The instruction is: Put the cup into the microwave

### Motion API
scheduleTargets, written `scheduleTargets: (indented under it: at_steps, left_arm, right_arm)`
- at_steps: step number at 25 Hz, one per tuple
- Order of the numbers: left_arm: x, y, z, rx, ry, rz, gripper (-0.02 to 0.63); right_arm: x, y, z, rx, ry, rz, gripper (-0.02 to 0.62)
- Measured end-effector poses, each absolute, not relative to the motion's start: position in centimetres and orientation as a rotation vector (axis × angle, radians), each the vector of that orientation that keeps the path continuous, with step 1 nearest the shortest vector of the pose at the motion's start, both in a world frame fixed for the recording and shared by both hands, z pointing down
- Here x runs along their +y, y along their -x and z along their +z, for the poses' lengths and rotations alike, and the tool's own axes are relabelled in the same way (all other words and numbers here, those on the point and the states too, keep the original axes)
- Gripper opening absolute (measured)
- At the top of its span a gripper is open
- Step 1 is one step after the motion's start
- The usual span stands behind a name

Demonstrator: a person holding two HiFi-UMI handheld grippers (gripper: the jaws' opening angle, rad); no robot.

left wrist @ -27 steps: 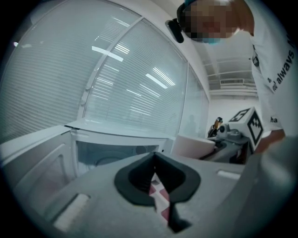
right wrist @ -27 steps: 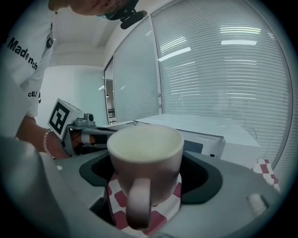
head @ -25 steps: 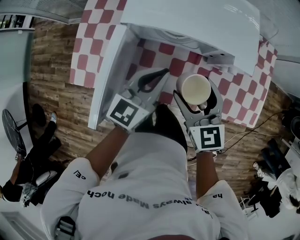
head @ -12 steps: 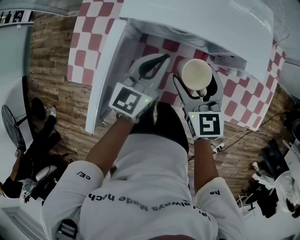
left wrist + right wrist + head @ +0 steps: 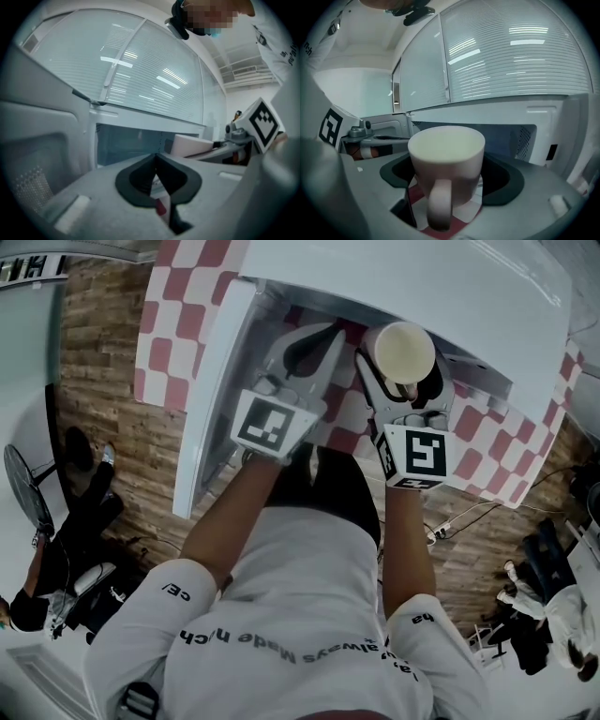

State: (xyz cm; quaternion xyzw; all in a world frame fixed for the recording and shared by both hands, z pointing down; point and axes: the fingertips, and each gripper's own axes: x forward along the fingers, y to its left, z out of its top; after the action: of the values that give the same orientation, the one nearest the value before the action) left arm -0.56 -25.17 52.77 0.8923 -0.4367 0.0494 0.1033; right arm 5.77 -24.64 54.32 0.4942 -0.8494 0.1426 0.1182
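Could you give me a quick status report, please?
Right gripper shut on cup, facing open microwave. Left gripper shut, empty. Nothing seen blocking the opening.

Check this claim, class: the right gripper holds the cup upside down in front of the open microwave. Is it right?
Not quite. The cup is upright, not upside down: the right gripper view shows its open mouth on top. The rest stands: the right gripper holds it between its jaws in front of the open microwave.

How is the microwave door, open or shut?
Open: the door stands swung out left, and the dark cavity shows behind the cup.
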Motion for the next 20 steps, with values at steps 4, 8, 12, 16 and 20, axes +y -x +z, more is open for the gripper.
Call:
scheduleTargets:
  at_steps: [4, 8, 12, 16, 20]
  left_arm:
    - [-26.5, 0.4, 53.8, -1.312, -2.629, 0.158, 0.005]
    - [-28.0, 0.6, 54.7, -1.342, -2.627, 0.169, 0.005]
    - [-29.3, 0.8, 55.6, -1.37, -2.622, 0.181, 0.005]
    - [-30.4, 1.0, 56.3, -1.415, -2.616, 0.199, 0.005]
    - [-31.5, 0.9, 56.7, -1.432, -2.608, 0.188, 0.005]
  right_arm:
    - [-26.6, -5.7, 55.0, -2.47, -1.488, 0.414, 0.422]
    - [-28.3, -5.7, 55.6, -2.447, -1.531, 0.403, 0.422]
    - [-30.1, -5.8, 56.3, -2.421, -1.575, 0.398, 0.422]
    - [-31.5, -5.6, 56.7, -2.404, -1.612, 0.389, 0.422]
    - [-33.0, -5.9, 57.0, -2.384, -1.655, 0.384, 0.422]
